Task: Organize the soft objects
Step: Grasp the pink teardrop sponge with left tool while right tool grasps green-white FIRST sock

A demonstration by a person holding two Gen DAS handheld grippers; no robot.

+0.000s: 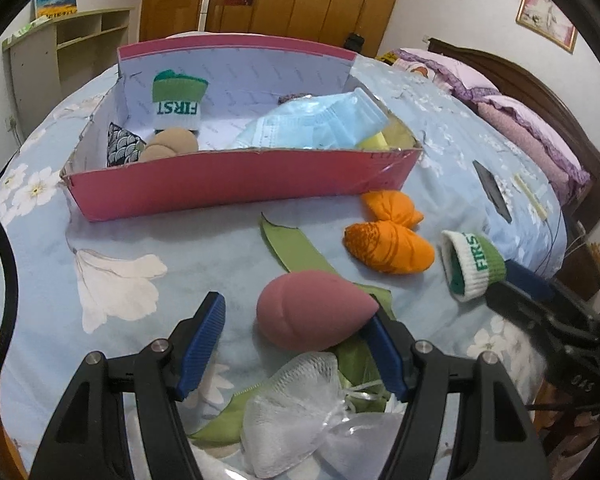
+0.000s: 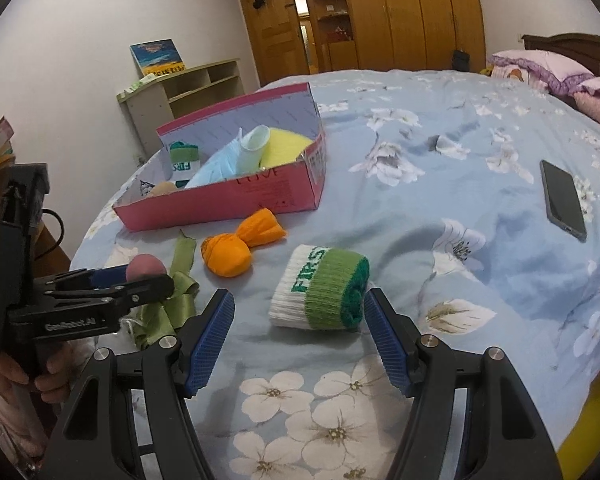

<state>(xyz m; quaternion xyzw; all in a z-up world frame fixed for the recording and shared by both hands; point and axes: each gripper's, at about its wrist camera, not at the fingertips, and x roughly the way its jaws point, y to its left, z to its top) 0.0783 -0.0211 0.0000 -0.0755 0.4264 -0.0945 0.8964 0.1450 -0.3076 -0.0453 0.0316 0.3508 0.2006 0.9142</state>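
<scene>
A bed [image 2: 440, 184] with a pale blue flowered sheet carries everything. Purple-frilled pillows [image 2: 556, 74] lie at its head end, in front of a dark wooden headboard.

A pink cardboard box [image 1: 240, 180] sits on the bed, out ahead of both claws. Inside it lie a packet of blue face masks [image 1: 312, 124], a yellow sponge [image 2: 288, 140], a rolled white-and-green wristband lettered FIRST [image 1: 178, 104] leaning on the back wall, a tan round pad [image 1: 172, 142] and a dark patterned pouch [image 1: 120, 144] in the left corner.

On the sheet just in front of the box's near wall lies an orange cloth bundle [image 2: 240, 246], pinched in the middle. Nearer the front edge of the bed a second FIRST wristband [image 2: 320, 288] lies on its side. A green ribbon [image 1: 300, 252] trails across the sheet, and a pink egg-shaped sponge [image 1: 312, 312] rests on it. A white mesh pouch [image 1: 300, 404] lies nearest the left wrist camera. A dark phone [image 2: 564, 200] lies well apart, towards the pillows.

The left claw [image 1: 296, 344] stands wide open, gripping nothing; the pink sponge lies between its fingertips, touching or just beside one blue pad. The right claw [image 2: 300, 340] is likewise spread open and empty, with the second wristband just ahead between its fingertips. A hand [image 2: 8, 376] grips the left claw's handle.
</scene>
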